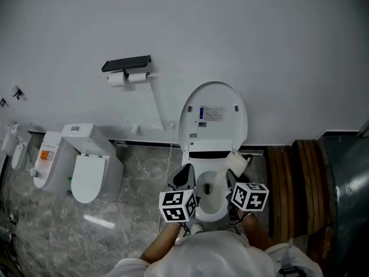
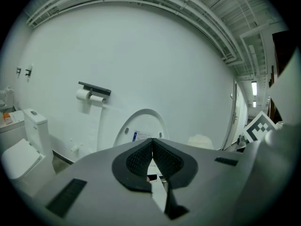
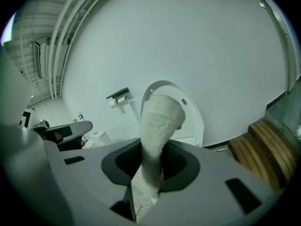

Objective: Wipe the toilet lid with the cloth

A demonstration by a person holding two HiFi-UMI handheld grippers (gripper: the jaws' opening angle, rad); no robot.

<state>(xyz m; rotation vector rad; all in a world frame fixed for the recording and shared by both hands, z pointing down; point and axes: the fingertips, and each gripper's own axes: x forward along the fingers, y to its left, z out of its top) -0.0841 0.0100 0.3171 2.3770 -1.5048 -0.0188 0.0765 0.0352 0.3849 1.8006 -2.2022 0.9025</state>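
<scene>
**Cloth's up, lid's waiting, no contact yet**

Head view, lower ctr: both tools hang over the open bowl [image 1: 212, 214]. The right gripper [image 1: 233, 176] is pinching the cloth [image 1: 237, 163]. In its own view the pale terry stands up btwn the jaws and pokes well past the tips. The left gripper [image 1: 183, 178] is pressed together w/ nothing in it, and in its own view the pads meet edge to edge.

The lid [image 1: 213, 117] stands raised against the wall, ctr of frame, w/ a label on its inner face. The cloth sits just below the lid's lower right edge, apart from it as far as I can tell.

So the step in hand looks like the approach, and wiping hasn't begun.

To do it well, I'd say:
- Lead w/ the free end of the cloth so fabric meets plastic, not the jaw tips.
- Lay it flat on the inner face near the top rim, then work down in overlapping side-to-side passes, incl. around the label and the two bumpers.
- Keep the pinch firm, b/c a loose wad would likely drop into the bowl.
- Press lightly, since the lid leans on its hinge. The empty left gripper could steady the lid's edge or just stay out of the way.

Headcount:
- 2 grippers, 1 cloth, 1 raised lid.
- 2 toilets for sure: this one and a closed toilet [image 1: 89, 175] at left of frame.
- 1 more white fixture [image 1: 46, 163] at the far left edge; can't tell what it is.
- 2 paper rolls [image 1: 117, 79] under 1 dark holder [image 1: 127, 64], upper left.
</scene>
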